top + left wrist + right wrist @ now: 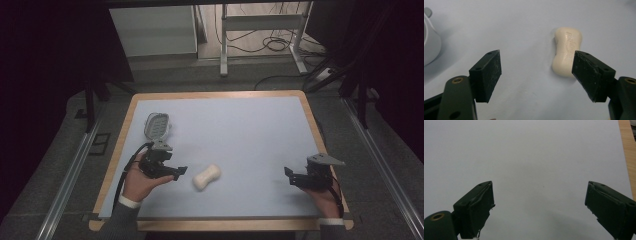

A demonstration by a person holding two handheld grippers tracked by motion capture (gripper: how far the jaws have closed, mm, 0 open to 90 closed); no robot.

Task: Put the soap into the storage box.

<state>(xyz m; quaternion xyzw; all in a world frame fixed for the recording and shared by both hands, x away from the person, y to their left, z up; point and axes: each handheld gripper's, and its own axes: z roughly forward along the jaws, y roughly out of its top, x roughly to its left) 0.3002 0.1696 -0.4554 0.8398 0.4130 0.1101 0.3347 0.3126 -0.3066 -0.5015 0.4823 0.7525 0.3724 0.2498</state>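
Note:
A cream bar of soap [207,177] [567,49] with a pinched waist lies on the pale blue mat [240,130], near the front and left of centre. My left gripper [181,171] [536,72] is open just to the left of the soap, its jaws wide apart with nothing between them; the soap sits ahead, beside the right jaw. A white soap dish [157,125] [430,47] rests farther back on the left. My right gripper [289,176] [539,202] is open and empty over bare mat at the front right.
The mat covers a wooden table [311,117] whose edge [626,152] runs along the right gripper view's right side. Beyond the table stand a metal frame [260,30], cables on the floor and a white cabinet [152,30].

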